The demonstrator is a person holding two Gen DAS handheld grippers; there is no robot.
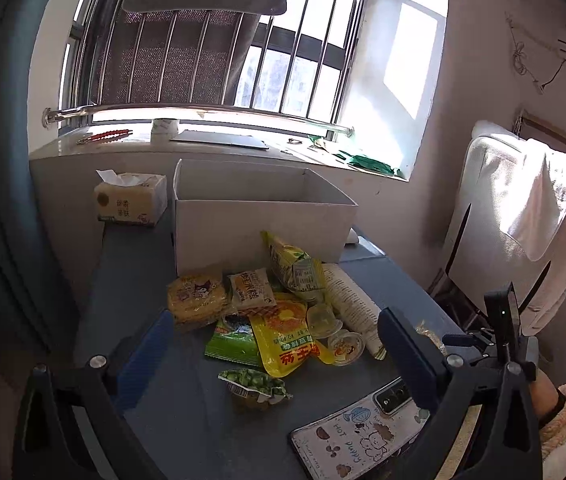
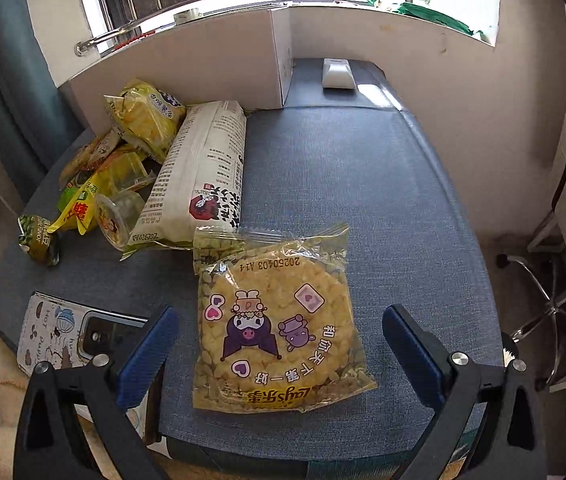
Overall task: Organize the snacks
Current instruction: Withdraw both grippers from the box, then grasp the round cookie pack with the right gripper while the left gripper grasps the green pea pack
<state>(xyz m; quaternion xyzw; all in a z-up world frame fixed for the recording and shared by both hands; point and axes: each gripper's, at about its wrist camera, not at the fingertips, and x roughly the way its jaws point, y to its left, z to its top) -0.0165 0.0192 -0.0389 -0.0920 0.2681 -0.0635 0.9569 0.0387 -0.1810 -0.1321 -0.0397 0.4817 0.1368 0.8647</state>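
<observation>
Over the yellow cracker pack [image 2: 275,320], right hand-held gripper [image 2: 279,344] wide open, empty

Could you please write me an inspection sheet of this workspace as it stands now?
Surface: blue fabric tabletop, right half bare.
Job's things: white cardboard box open, no snacks visible inside; snack pile in front of it; rice cracker pack flat, apart from the pile; long white packet lying on its side; pea packet alone nearer the camera.
Clutter: phone in cartoon case at the near edge; tissue pack left of the box.
Grippers: left hand-held gripper open, holding nothing; right hand-held gripper open, straddling the cracker pack.
Cables: nothing seen on the table.
Surroundings: barred window, chair to the right.
</observation>
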